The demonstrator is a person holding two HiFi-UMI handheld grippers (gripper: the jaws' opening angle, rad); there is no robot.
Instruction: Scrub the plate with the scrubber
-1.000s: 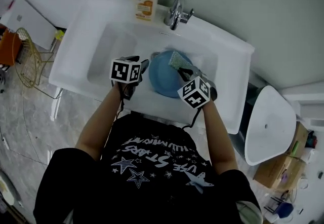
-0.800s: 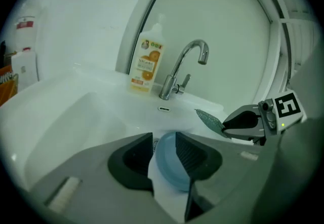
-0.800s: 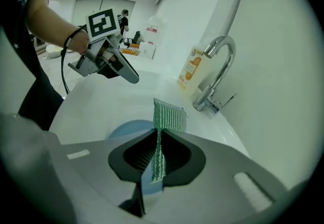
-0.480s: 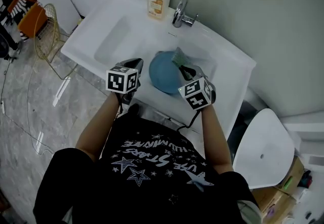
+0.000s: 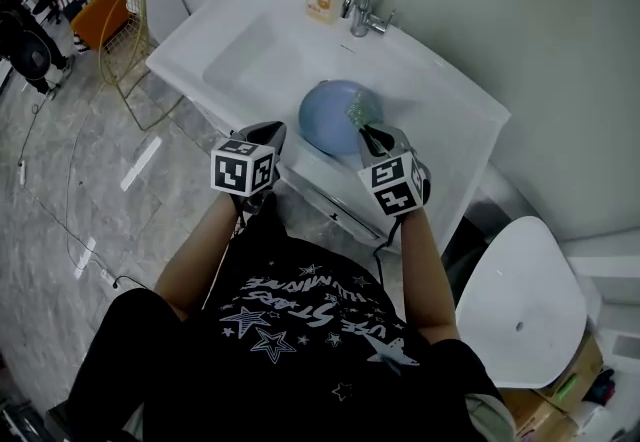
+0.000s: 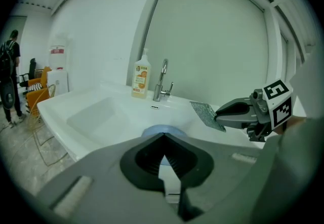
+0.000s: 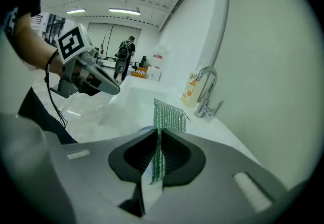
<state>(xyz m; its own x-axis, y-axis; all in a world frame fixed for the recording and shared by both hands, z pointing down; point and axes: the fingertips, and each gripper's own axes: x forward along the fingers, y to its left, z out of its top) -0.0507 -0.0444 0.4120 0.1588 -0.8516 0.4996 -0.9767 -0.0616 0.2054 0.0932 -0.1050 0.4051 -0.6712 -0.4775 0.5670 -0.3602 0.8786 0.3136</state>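
Now the right gripper [image 5: 370,137] pinches the green mesh scrubber [image 5: 356,112] just above the round blue plate [image 5: 328,122] in the white sink [image 5: 230,40] — nearer it than the left gripper [image 5: 268,135], clenched empty off its near-left edge.

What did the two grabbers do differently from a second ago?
The left gripper pulled back from the edge of the plate toward the person, shut on nothing. The right gripper still pinches the scrubber over the plate, which stays in the sink.

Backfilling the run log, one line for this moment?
left gripper: shut, empty, off plate | right gripper: shut on scrubber, over plate | plate: in sink
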